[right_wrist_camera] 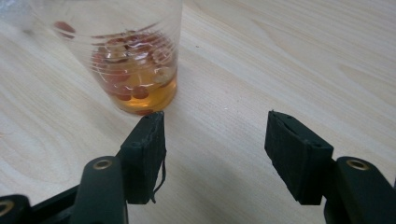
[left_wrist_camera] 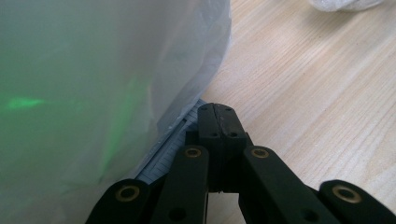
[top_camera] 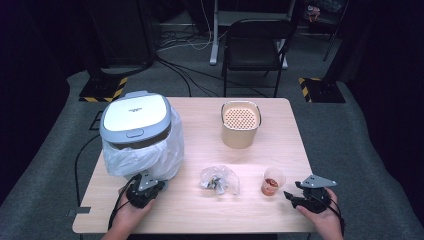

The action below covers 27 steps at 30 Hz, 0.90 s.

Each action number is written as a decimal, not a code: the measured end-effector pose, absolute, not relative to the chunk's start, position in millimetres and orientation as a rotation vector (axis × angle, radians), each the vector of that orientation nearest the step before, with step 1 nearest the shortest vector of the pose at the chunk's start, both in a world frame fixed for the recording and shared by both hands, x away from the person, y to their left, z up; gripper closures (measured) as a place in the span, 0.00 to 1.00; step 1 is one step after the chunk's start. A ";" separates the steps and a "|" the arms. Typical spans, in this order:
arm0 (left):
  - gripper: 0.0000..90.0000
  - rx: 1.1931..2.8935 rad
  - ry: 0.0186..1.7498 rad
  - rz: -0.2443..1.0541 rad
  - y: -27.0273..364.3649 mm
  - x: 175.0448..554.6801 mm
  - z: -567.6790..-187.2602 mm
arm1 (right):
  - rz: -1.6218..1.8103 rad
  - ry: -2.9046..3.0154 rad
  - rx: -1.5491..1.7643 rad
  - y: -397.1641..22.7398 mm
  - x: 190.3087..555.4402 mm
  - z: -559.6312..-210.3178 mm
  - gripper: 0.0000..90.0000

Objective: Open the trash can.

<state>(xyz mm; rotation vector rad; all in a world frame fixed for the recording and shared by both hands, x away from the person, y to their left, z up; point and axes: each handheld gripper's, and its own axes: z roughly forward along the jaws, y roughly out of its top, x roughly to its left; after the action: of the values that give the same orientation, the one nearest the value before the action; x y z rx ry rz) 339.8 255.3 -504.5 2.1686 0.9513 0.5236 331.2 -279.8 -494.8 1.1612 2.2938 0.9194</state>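
Two grippers are at the near edge of the wooden table [top_camera: 290,120]. We note the left gripper [top_camera: 150,187] resting at the foot of the white plastic bag [top_camera: 150,157] that wraps the lidded bin [top_camera: 135,120]; in the left gripper view its jaws are pressed together with nothing between them, their tips just beside the bag's lower edge [left_wrist_camera: 187,93]. The right gripper [top_camera: 292,196] sits at the near right, and its jaws stand apart with only bare tabletop between them. We see no contact with the clear plastic cup [top_camera: 272,181]: in the right gripper view the cup [right_wrist_camera: 126,56] stands upright just beyond the left-hand jaw tip, off the gap between the jaws. The cup holds a shallow amber liquid with reddish pieces in it. Between the two grippers lies a crumpled clear bag [top_camera: 219,180] with dark bits inside. Farther back, near the middle of the table, stands a tan canister [top_camera: 241,125] with a perforated top.
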 end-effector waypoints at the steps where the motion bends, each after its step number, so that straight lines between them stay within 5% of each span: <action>1: 1.00 2.175 0.952 0.507 255.0 340.7 -504.1 | 0.913 2.299 1.154 -278.9 329.9 -492.8 0.45; 27: 1.00 2.286 1.027 0.465 244.8 347.7 -501.8 | 0.953 2.239 1.175 -280.9 317.6 -456.7 0.44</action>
<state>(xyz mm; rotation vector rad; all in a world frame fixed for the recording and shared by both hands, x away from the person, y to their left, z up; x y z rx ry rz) 347.7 244.8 -501.8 2.2859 1.0268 0.4645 317.6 -280.9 -456.7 1.1749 2.2394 0.9531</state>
